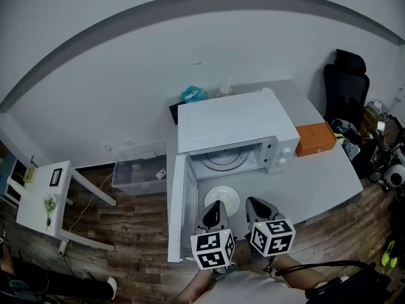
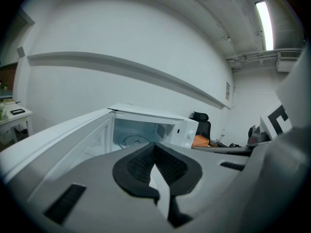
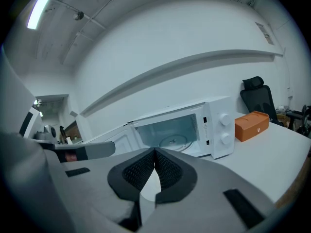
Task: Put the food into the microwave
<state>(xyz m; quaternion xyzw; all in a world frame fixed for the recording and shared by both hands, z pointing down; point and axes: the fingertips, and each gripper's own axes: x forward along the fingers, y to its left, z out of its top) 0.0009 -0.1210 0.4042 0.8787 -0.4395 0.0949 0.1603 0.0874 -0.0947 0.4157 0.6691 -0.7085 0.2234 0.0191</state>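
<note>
My left tool [image 1: 216,206] and right tool [image 1: 253,201] sit side by side over the near edge of the bench [image 1: 323,176], each with its marker cube toward me. In the left gripper view the left tool [image 2: 155,144] has its pads pressed together at the tips with nothing between them. The right gripper view shows the right tool [image 3: 154,150] the same way, shut and empty.

The white plate [image 1: 226,194] lies on the bench just in front of the microwave [image 1: 234,122]. My left tool's tip overlaps its near rim in the head view, and the right tool is just beside it. I cannot make out what is on the plate. The microwave door [image 1: 178,208] is swung wide to the left, and the glass turntable [image 1: 224,159] shows inside the cavity.

An orange box [image 1: 314,138] stands on the bench just right of the microwave, and a teal item [image 1: 192,94] lies behind it against the wall. The wall [image 1: 126,75] is plain white with a grey band [image 1: 158,8] running across it. A black chair [image 1: 345,84] stands past the bench's far right corner. The floor [image 1: 126,227] is dark wood planks. On it, left of the bench, are a clear storage bin [image 1: 136,170] and a small white side table [image 1: 38,201] carrying a little plant [image 1: 49,204].
</note>
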